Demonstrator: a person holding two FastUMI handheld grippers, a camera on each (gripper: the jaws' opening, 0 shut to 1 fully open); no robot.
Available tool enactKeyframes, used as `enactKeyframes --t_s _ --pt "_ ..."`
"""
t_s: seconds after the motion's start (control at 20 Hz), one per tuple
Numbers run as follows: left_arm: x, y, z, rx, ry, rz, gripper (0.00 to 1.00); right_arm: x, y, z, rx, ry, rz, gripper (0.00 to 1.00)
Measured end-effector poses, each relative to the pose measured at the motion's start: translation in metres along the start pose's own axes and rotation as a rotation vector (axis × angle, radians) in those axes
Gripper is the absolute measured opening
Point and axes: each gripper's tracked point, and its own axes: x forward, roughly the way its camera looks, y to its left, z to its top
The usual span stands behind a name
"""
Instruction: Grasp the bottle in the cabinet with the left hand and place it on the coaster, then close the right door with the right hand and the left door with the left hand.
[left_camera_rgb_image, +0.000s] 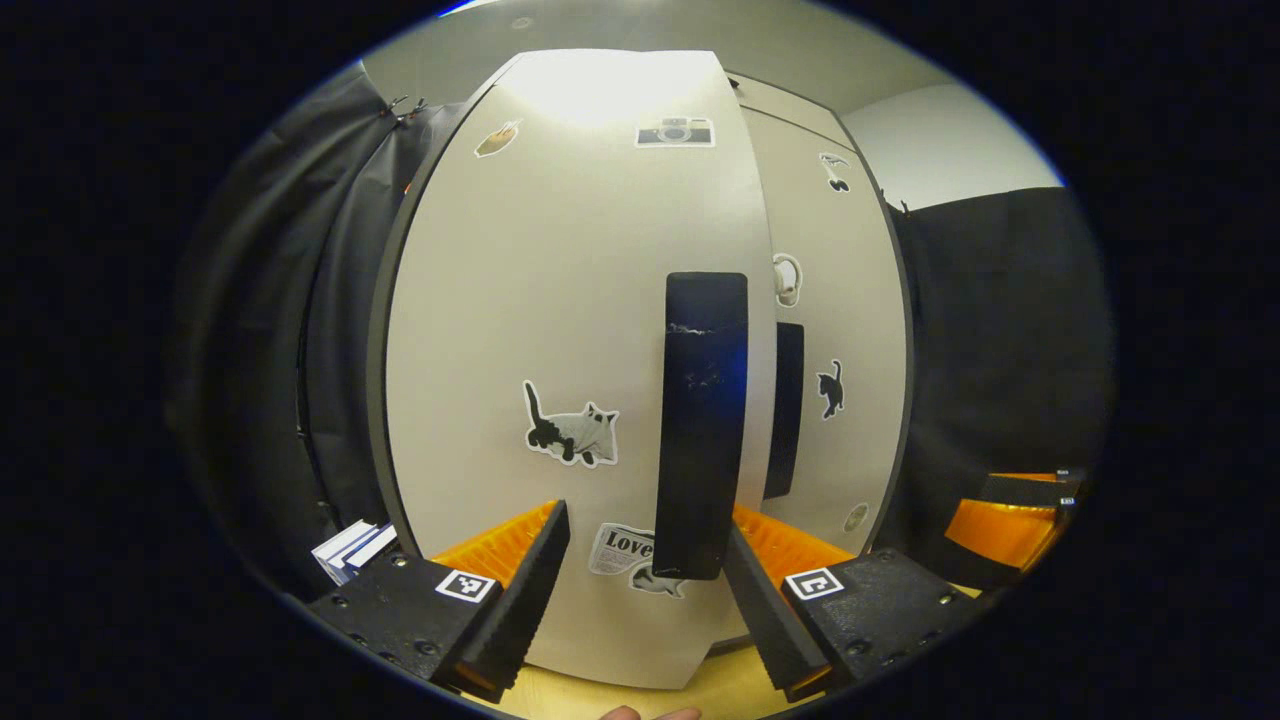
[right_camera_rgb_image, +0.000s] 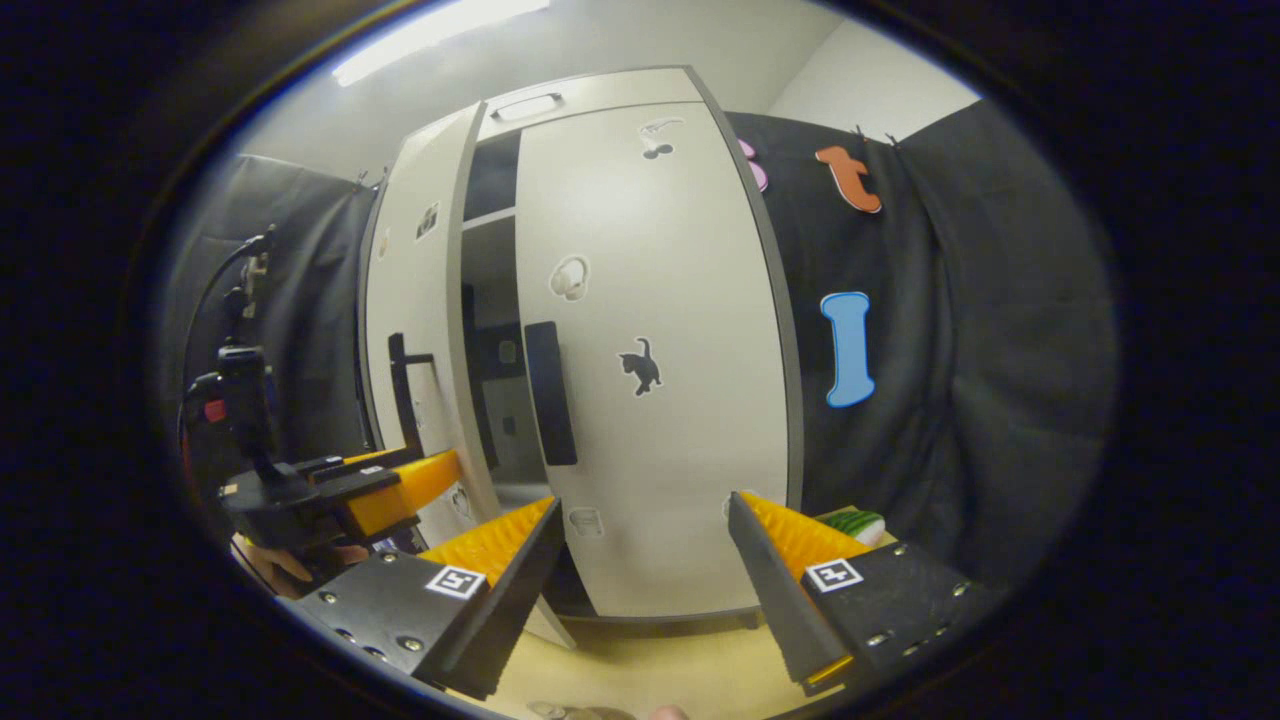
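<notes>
My left hand-held gripper (left_camera_rgb_image: 645, 570): released, jaws spread wide, holding nothing; it faces the outer face of the left door (left_camera_rgb_image: 570, 330), close up, with the door's dark vertical handle (left_camera_rgb_image: 703, 420) rising just between and above my fingers.

My right hand-held gripper (right_camera_rgb_image: 645, 545): released too, jaws apart and empty, aimed at the lower part of the right door (right_camera_rgb_image: 660, 370).

Left hand-held gripper seen from the right gripper view: it sits low at the left, near the swung-out left door, with a hand under it.

Right door: looks shut, or very nearly, flat against the cabinet (right_camera_rgb_image: 590, 90) front; its long axis stands upright, its handle (right_camera_rgb_image: 551, 392) running vertically along its inner edge.

Left door: ajar, swung outward on its left hinge, a dark gap with shelves showing between the two doors; long axis upright, outer face turned toward my left hand-held gripper.

Bottle and coaster: I cannot tell where they are from these views.

Bench (right_camera_rgb_image: 660, 660): pale wood, the cabinet standing on it toward the back edge.

Progress, my judgement: the right door step appears finished; pushing the left door closed is what remains.
</notes>
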Motion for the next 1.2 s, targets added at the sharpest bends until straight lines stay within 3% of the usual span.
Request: enactKeyframes --t_s 0.2,0.75,0.8,0.85,1.2 --pt "0.014 -0.003 -0.005 -0.029 0.016 0.017 0.90 -0.005 -0.006 -0.011 0.012 0.030 -0.003 1.00" --pt "0.019 -0.008 -0.012 0.051 0.034 0.111 0.91 -0.015 -0.018 -0.017 0.061 0.061 -0.015 1.00" --pt "0.019 -0.010 -0.013 0.047 0.040 0.108 0.87 -0.016 -0.017 -0.016 0.063 0.059 -0.013 1.00" --pt "0.016 -0.014 -0.012 0.038 0.043 0.104 0.90 -0.017 -0.017 -0.015 0.062 0.059 -0.013 1.00" --pt "-0.044 -0.027 0.015 0.004 -0.002 0.097 0.90 -0.033 -0.015 0.002 0.034 0.028 -0.014 1.00"
